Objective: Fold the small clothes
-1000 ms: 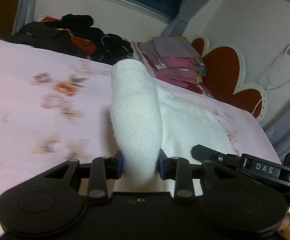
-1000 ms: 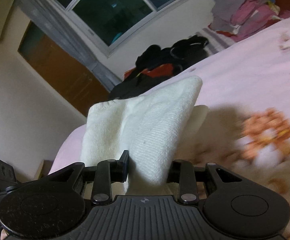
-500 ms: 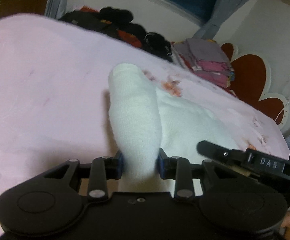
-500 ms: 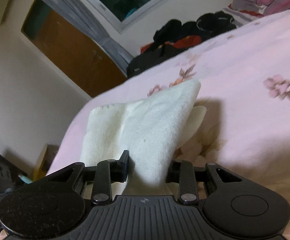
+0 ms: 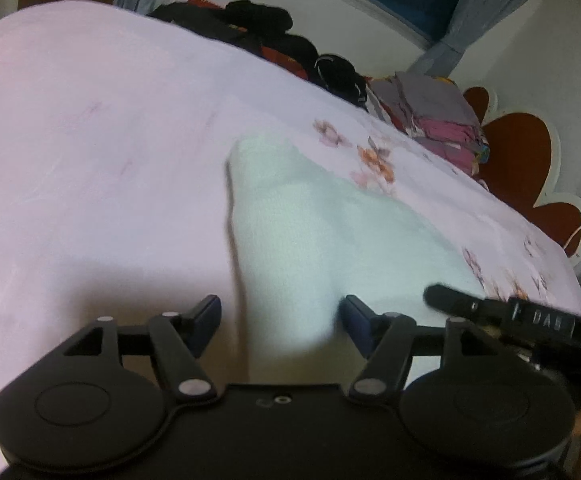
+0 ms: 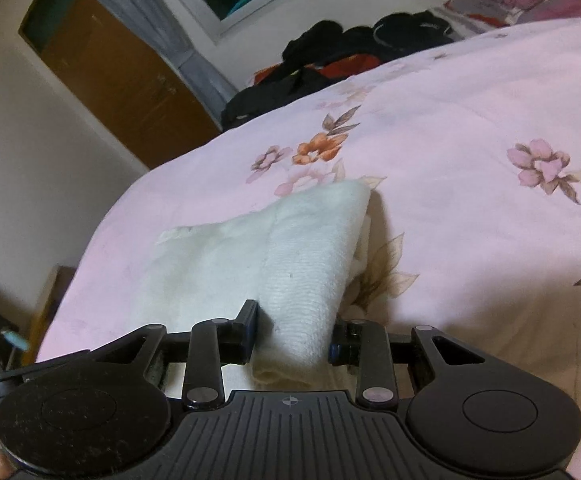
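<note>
A small white knitted garment (image 5: 290,240) lies on the pink floral bedsheet (image 5: 90,140). My left gripper (image 5: 280,316) is open, its jaws spread to either side of a raised fold of the garment. In the right wrist view the same white garment (image 6: 290,264) rises in a peak, and my right gripper (image 6: 292,338) is shut on its near edge, low over the sheet (image 6: 470,160). The right gripper's body (image 5: 530,320) shows at the right of the left wrist view.
A pile of dark clothes (image 5: 274,36) and a stack of folded purple and pink clothes (image 5: 438,120) lie at the far side of the bed. A red heart-shaped headboard (image 5: 530,168) stands behind. A wooden door (image 6: 102,64) and the bed's left edge show in the right wrist view.
My left gripper has opened and let go of the garment's fold. Both grippers came down toward the sheet, and the garment now rests lower on the bed. The right gripper stays shut.
</note>
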`<state>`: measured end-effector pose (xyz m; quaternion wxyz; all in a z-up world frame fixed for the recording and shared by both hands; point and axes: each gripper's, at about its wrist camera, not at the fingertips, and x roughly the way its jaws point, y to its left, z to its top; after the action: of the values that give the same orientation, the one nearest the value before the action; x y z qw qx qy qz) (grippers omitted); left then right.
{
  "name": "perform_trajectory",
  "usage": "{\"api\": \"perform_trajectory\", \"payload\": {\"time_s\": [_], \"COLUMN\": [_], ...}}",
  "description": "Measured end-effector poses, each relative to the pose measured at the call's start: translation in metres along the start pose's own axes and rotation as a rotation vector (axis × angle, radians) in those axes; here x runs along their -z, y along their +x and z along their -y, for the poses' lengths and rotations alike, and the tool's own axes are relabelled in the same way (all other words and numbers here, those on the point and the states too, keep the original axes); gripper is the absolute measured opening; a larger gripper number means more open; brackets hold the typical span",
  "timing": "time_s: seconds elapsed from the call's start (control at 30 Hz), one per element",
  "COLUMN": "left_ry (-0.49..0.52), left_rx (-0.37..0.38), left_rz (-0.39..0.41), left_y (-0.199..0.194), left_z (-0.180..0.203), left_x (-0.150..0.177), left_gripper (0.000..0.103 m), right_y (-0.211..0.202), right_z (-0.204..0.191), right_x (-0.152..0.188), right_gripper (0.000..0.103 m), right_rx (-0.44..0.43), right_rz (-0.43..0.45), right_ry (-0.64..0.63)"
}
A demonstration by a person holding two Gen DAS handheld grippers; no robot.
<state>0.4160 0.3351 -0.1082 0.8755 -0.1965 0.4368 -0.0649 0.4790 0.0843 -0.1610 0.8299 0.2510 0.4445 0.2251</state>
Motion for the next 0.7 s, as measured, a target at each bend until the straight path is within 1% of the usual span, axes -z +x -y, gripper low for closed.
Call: {"api": "perform_trajectory", "payload": {"time_s": [0.07,0.13,0.2,0.27,0.37,0.4,0.43,0.47,0.5,0.53,0.6,0.63,0.7], "left_ry": [-0.006,-0.040,-0.073,-0.074,-0.102,-0.099,-0.099,-0.104,-0.105,-0.099,-0.092,-0.091,-0.063], "left_rx": [0.013,0.026,0.041,0.045,0.064,0.068,0.075,0.078,0.075,0.073,0.073,0.081,0.096], "left_rz": [-0.020,-0.056,-0.073,-0.072,-0.086,-0.093,-0.101,-0.106,-0.102,-0.100,-0.096,-0.092,-0.077], "left_y": [-0.011,-0.019,-0.025,-0.031,-0.036,-0.035,-0.033,-0.033,-0.034,-0.035,-0.037,-0.041,-0.051], "left_z": [-0.002,-0.007,-0.010,-0.009,-0.005,-0.003,-0.001,0.000,0.001,0.003,0.004,0.006,0.008], "left_x": [0.012,0.026,0.040,0.051,0.065,0.069,0.072,0.075,0.077,0.076,0.072,0.072,0.063], "left_gripper": [0.066,0.066,0.064,0.064,0.053,0.044,0.036,0.033,0.028,0.023,0.020,0.018,0.018], "right_y": [-0.008,-0.016,-0.022,-0.029,-0.040,-0.044,-0.047,-0.048,-0.048,-0.050,-0.051,-0.051,-0.054], "right_z": [0.007,0.013,0.018,0.020,0.022,0.023,0.024,0.026,0.026,0.026,0.027,0.026,0.025], "right_x": [0.003,0.011,0.021,0.035,0.054,0.058,0.062,0.064,0.068,0.071,0.075,0.074,0.072], "right_gripper": [0.035,0.054,0.055,0.055,0.054,0.054,0.053,0.049,0.033,0.025,0.018,0.017,0.015], "right_rx": [-0.029,-0.031,-0.038,-0.035,-0.048,-0.051,-0.057,-0.060,-0.056,-0.060,-0.070,-0.081,-0.150], "right_rz": [-0.011,-0.032,-0.071,-0.109,-0.125,-0.126,-0.130,-0.138,-0.149,-0.154,-0.160,-0.161,-0.161], "right_ry": [0.017,0.026,0.010,-0.016,-0.050,-0.046,-0.030,-0.018,-0.013,0.000,0.034,0.059,0.134]}}
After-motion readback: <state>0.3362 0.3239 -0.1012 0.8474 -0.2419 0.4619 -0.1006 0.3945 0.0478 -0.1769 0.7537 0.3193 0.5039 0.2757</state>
